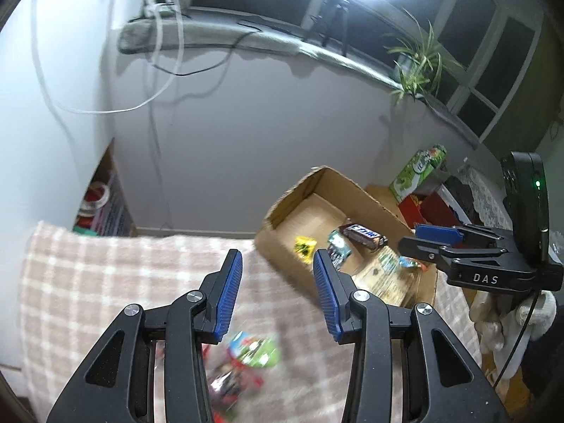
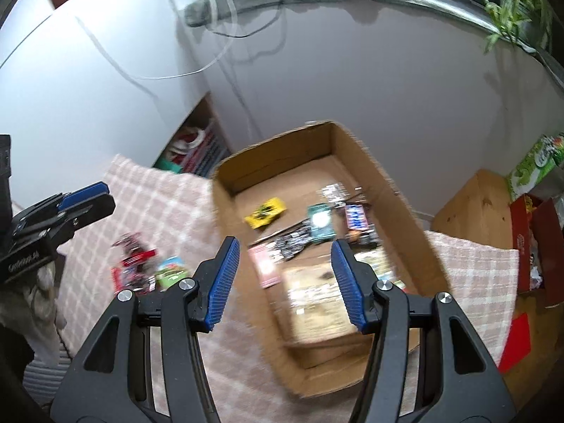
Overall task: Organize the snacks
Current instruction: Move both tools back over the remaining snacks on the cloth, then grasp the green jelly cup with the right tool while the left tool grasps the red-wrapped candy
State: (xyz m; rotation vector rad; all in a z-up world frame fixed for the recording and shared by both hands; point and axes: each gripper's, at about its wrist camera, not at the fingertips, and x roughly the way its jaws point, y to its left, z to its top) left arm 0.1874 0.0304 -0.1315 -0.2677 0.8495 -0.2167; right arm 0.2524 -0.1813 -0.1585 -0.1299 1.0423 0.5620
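An open cardboard box (image 2: pixel 356 162) stands on a pink checked cloth (image 2: pixel 169 197) and holds several snacks: a yellow packet (image 2: pixel 266 213), a teal packet (image 2: pixel 320 224), a dark chocolate bar (image 1: pixel 363 235) and flat packs. My right gripper (image 2: pixel 283 278) is open and empty above the box's near part. My left gripper (image 1: pixel 278 290) is open and empty above the cloth, left of the box (image 1: pixel 317 190). A small heap of loose snacks, a green packet (image 1: pixel 255 350) and red packets (image 2: pixel 135 262), lies on the cloth below the left gripper.
A green carton (image 1: pixel 417 172) and red boxes (image 2: pixel 535 243) stand to the right of the box. A shelf with books (image 2: pixel 197 148) is behind the cloth by the white wall. A window sill with a plant (image 1: pixel 419 63) and cables runs above.
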